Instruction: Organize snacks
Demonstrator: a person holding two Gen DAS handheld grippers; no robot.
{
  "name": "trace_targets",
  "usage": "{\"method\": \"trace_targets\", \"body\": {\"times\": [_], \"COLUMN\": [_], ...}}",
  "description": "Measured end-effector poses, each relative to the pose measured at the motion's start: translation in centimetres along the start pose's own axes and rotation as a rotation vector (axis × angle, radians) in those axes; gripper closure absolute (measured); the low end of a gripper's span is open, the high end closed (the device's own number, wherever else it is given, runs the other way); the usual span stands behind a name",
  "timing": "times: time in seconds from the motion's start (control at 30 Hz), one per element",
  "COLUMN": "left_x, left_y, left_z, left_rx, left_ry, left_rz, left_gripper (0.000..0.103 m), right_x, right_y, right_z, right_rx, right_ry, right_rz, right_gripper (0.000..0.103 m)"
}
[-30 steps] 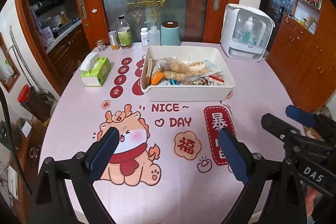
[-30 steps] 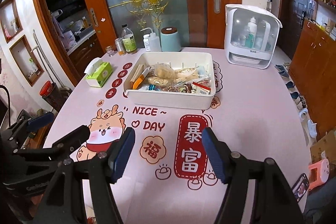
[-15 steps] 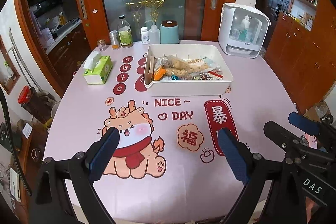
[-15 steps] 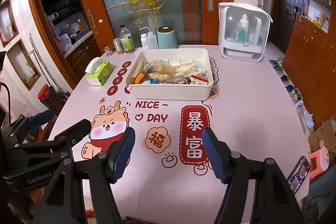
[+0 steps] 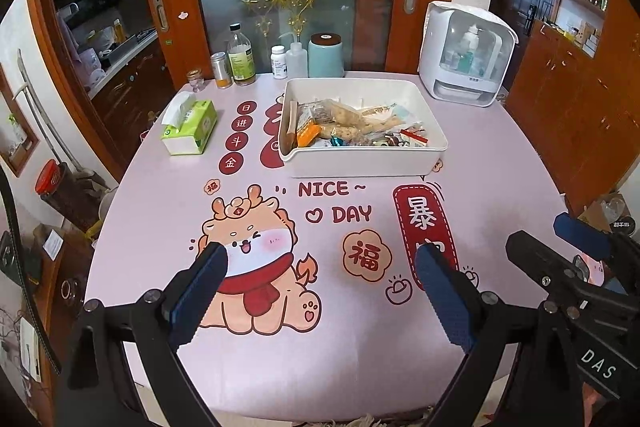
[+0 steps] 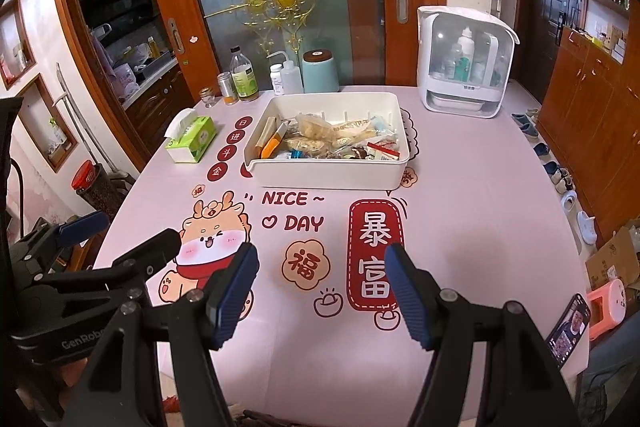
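Note:
A white rectangular bin [image 5: 368, 161] [image 6: 328, 177] stands on the far half of the pink cartoon tablecloth [image 5: 280, 347]. Several wrapped snacks [image 5: 352, 125] [image 6: 332, 139] lie heaped inside it, among them an orange packet [image 5: 308, 135]. My left gripper [image 5: 320, 269] hovers open over the near table edge, nothing between its blue pads. My right gripper [image 6: 320, 267] is open too and empty, well short of the bin. Each gripper shows at the side of the other's view: the right gripper [image 5: 560, 243], the left gripper [image 6: 132, 239].
A green tissue box [image 5: 190, 127] lies left of the bin. Bottles and jars [image 5: 240, 59] and a teal canister [image 5: 326, 55] line the far edge. A white cabinet appliance [image 5: 466, 55] stands at the back right. A phone [image 6: 568, 327] sits beyond the table's right edge.
Both grippers have drawn back from the bin toward the near table edge; the bin looks smaller and farther. Jaws stay as wide as before.

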State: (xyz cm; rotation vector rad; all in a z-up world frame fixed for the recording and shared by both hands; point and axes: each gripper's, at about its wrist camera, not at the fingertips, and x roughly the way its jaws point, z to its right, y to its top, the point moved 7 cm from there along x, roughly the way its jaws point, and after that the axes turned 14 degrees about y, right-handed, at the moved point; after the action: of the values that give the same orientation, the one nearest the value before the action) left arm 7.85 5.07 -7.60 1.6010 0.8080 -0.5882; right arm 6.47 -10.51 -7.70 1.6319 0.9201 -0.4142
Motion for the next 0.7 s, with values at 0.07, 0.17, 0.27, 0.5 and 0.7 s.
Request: {"method": "trace_targets", "body": {"times": [0.07, 0.17, 0.27, 0.5, 0.7], "left_x": [0.03, 0.04, 0.02, 0.02, -0.06], "left_y": [-0.03, -0.07, -0.17, -0.35, -0.59], "left_z": [0.01, -0.03, -0.01, 0.35, 0.72], "left_rx": [0.0, 0.001, 0.003, 0.01, 0.019], "left_ry": [-0.001, 0.0, -0.001, -0.001, -0.002], "left_rz": [-0.003, -0.007, -0.01, -0.019, -0.023], "left_gripper": [0.009, 0.009, 0.009, 0.009, 0.009], "right_x": [-0.03, 0.03, 0.07, 0.15, 0.04], "right_y": [0.02, 0.02, -0.04, -0.24, -0.6], "right_z": [0.03, -0.01, -0.08, 0.18, 0.41], "right_rx": [0.003, 0.003, 0.005, 0.009, 0.017], "right_ry": [0.001, 0.0, -0.002, -0.002, -0.003], "right_rz": [-0.001, -0.002, -0.004, -0.007, -0.007], "right_gripper": [0.036, 0.036, 0.036, 0.036, 0.036]}}
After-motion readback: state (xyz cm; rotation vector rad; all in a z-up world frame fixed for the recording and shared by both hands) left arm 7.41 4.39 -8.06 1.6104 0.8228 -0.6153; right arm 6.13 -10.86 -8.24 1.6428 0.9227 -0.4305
